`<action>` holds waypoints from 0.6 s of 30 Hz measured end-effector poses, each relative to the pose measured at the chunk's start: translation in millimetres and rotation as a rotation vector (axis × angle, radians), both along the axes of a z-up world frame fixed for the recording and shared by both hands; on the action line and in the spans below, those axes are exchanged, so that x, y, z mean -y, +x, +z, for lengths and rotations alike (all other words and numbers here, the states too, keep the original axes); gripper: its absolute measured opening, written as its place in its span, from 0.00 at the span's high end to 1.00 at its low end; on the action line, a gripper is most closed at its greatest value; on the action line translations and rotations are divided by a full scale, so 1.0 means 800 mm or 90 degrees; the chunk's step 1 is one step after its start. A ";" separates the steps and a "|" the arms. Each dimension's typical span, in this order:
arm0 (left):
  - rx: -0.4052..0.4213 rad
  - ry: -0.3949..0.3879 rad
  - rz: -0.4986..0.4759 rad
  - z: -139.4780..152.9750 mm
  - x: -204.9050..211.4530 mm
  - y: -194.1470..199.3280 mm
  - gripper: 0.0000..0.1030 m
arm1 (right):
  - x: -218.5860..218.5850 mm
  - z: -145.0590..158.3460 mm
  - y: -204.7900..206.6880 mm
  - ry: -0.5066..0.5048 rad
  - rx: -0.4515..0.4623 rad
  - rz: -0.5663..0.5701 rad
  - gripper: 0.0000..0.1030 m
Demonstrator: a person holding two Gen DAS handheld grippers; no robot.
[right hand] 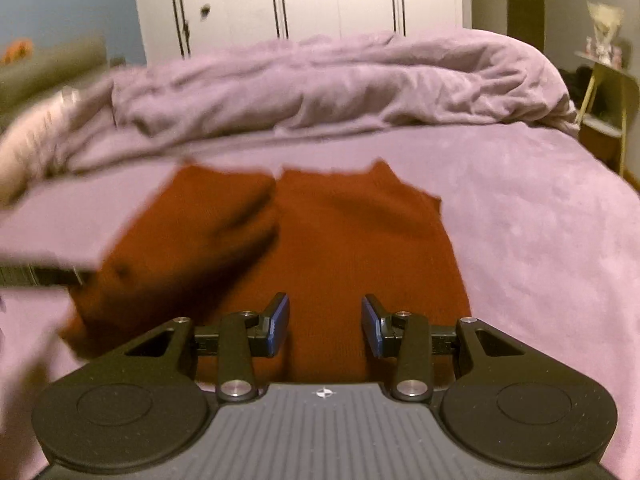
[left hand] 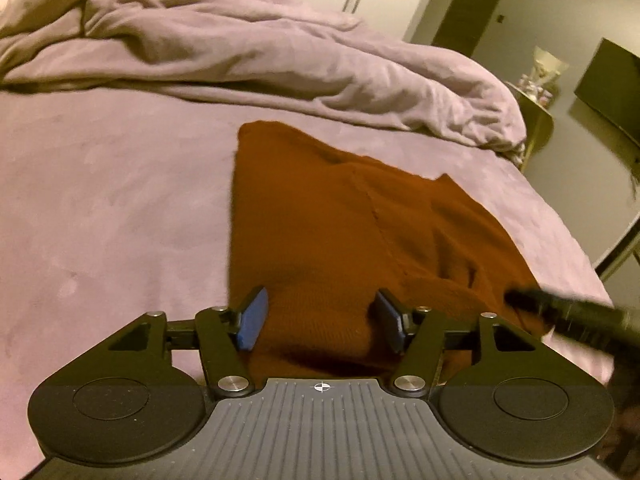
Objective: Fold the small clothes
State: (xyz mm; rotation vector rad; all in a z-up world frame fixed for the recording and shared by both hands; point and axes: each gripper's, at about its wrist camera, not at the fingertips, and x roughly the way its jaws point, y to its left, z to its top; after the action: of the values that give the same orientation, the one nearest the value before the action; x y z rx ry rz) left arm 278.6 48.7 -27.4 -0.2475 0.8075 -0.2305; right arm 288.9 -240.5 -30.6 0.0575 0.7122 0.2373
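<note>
A rust-brown knitted garment (left hand: 340,232) lies flat on the lilac bed, partly folded with a fold line down its middle. My left gripper (left hand: 320,322) is open, its blue pads just above the garment's near edge. The right gripper's black fingers (left hand: 560,312) show blurred at the garment's right edge. In the right wrist view the garment (right hand: 360,248) lies ahead, and my right gripper (right hand: 325,326) is open over its near edge. The left gripper shows there as a dark blur (right hand: 224,240) over the garment's left half.
The bed sheet (left hand: 100,220) is lilac. A rumpled lilac duvet (left hand: 240,52) is heaped along the far side. A small side table (right hand: 608,92) with ornaments stands past the bed's right corner. White wardrobe doors (right hand: 320,0) stand behind. A dark screen (left hand: 612,88) hangs at right.
</note>
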 end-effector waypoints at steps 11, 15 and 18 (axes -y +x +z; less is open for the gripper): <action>0.017 -0.002 0.034 0.021 -0.036 -0.041 0.35 | -0.059 0.001 0.069 0.192 -0.130 0.095 0.60; -0.009 -0.010 0.048 0.010 -0.050 -0.038 0.35 | -0.057 -0.022 0.091 0.280 -0.209 0.089 0.55; -0.014 -0.021 0.049 0.008 -0.050 -0.034 0.35 | -0.065 -0.023 0.095 0.285 -0.202 0.100 0.57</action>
State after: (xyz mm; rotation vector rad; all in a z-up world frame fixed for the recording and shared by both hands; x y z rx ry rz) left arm 251.5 88.5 -20.8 -0.3123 0.8155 -0.1698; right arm 364.9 -188.8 -48.8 0.4751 0.9690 0.5428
